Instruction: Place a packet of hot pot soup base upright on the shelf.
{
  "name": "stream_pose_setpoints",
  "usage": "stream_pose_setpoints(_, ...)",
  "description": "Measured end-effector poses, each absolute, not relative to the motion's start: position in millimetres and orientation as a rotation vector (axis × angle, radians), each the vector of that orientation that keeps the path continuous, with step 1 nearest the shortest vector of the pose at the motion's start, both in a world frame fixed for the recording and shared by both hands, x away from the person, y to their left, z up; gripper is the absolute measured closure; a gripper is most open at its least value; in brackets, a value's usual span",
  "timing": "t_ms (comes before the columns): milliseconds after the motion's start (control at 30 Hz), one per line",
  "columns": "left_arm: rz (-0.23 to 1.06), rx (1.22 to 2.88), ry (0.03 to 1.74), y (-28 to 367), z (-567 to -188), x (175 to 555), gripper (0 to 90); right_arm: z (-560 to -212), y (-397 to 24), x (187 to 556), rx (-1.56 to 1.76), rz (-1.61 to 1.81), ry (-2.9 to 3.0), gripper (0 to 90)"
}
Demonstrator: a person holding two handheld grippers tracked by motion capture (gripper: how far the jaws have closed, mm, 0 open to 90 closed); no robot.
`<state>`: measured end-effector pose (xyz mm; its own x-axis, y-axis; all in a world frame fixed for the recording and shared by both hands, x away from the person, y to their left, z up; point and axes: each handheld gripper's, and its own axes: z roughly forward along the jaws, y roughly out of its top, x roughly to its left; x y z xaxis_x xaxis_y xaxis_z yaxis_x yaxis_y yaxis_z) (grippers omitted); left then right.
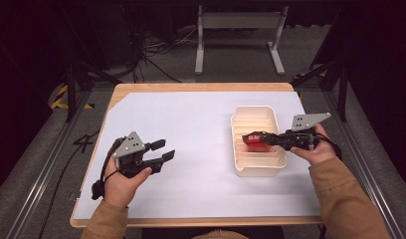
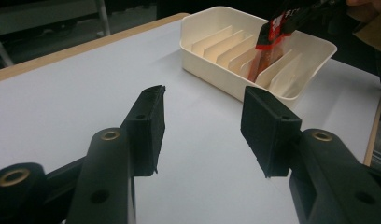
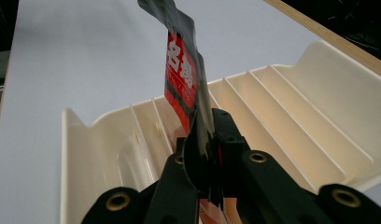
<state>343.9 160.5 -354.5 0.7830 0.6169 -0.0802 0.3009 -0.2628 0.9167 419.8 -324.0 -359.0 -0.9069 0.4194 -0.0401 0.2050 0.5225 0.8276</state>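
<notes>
Over the bench's right edge, right claw: I clamp the red packet above the slotted tray.
Left claw: half-open, empty.
Risk: packet is floppy; it probably buckles on a divider.

light: bright on white table, dark surroundings | shadows: soft | blur: near jaws slightly soft | glare: none

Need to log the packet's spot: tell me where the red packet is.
In the high view the red packet is right of centre, clamped in the right gripper over the cream slotted tray, its lower end down between the dividers.
</notes>
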Motion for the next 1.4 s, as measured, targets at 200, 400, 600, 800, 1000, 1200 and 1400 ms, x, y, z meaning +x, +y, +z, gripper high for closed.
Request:
stream_pose_setpoints(200,0.361,1.861,0.706,161,-355,345,50.1,-359,-324,421,0.538,1.327,2.522,87.5)
stream_pose_setpoints(400,0.386,1.861,0.714,163,-355,345,45.9,-358,-323,417,0.53,1.31,2.515,84.7)
stream_pose_setpoints(600,0.4,1.864,0.714,164,-356,346,43.0,-354,-324,415,0.55,1.345,2.473,67.5)
stream_pose_setpoints(800,0.407,1.865,0.721,166,-357,348,38.4,-345,-326,411,0.561,1.429,2.39,47.3)
stream_pose_setpoints(1000,0.404,1.864,0.741,169,-359,349,34.2,-332,-333,405,0.561,1.483,2.315,38.6)
stream_pose_setpoints(1200,0.397,1.871,0.765,175,-361,351,32.6,-325,-344,402,0.604,1.494,2.268,36.7)
stream_pose_setpoints(1400,0.401,1.868,0.784,180,-363,354,31.9,-318,-362,399,0.684,1.485,2.181,37.9)
